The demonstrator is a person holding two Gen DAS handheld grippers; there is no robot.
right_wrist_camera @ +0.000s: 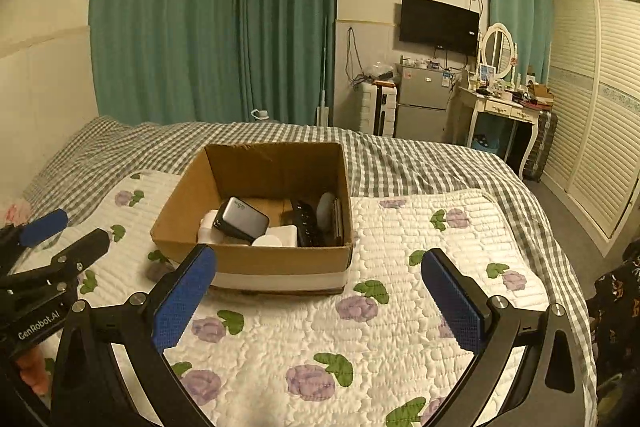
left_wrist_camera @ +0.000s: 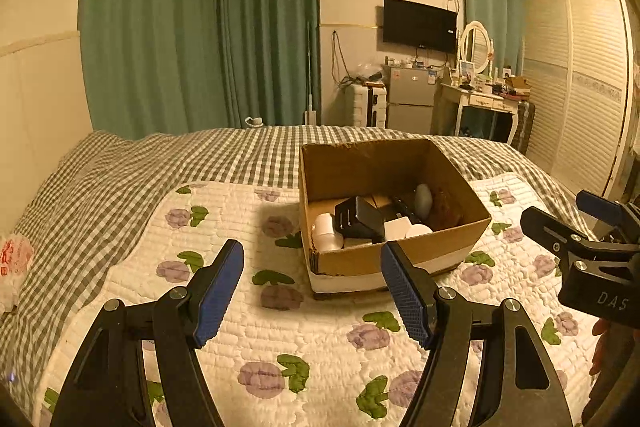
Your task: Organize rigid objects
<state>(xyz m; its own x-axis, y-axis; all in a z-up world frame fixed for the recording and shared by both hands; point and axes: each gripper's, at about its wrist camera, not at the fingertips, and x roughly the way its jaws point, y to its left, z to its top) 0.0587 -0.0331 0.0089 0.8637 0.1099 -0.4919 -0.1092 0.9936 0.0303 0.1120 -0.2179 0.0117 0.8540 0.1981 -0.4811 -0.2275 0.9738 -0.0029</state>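
Observation:
An open cardboard box (left_wrist_camera: 360, 263) (right_wrist_camera: 256, 259) stands on the flowered quilt (left_wrist_camera: 320, 339) (right_wrist_camera: 400, 307) on the bed. Inside lie a dark power bank (right_wrist_camera: 241, 219), a black object (left_wrist_camera: 357, 217), white cups and lids (left_wrist_camera: 326, 231) (right_wrist_camera: 276, 238), a grey rounded item (left_wrist_camera: 423, 197) (right_wrist_camera: 327, 210) and a black ridged device (right_wrist_camera: 306, 223). My left gripper (left_wrist_camera: 312, 287) hovers open just before the box's near side, nothing between its blue pads. My right gripper (right_wrist_camera: 318, 303) is open too, near the box front, empty. Each gripper shows at the other view's edge.
A checked blanket (left_wrist_camera: 120, 179) covers the far bed. A plastic bag (left_wrist_camera: 14, 259) lies at the left edge. Beyond stand green curtains (left_wrist_camera: 200, 27), a small fridge (left_wrist_camera: 412, 99), a dressing table (left_wrist_camera: 480, 103), a wall TV (left_wrist_camera: 419, 25) and a louvred wardrobe (right_wrist_camera: 592, 99).

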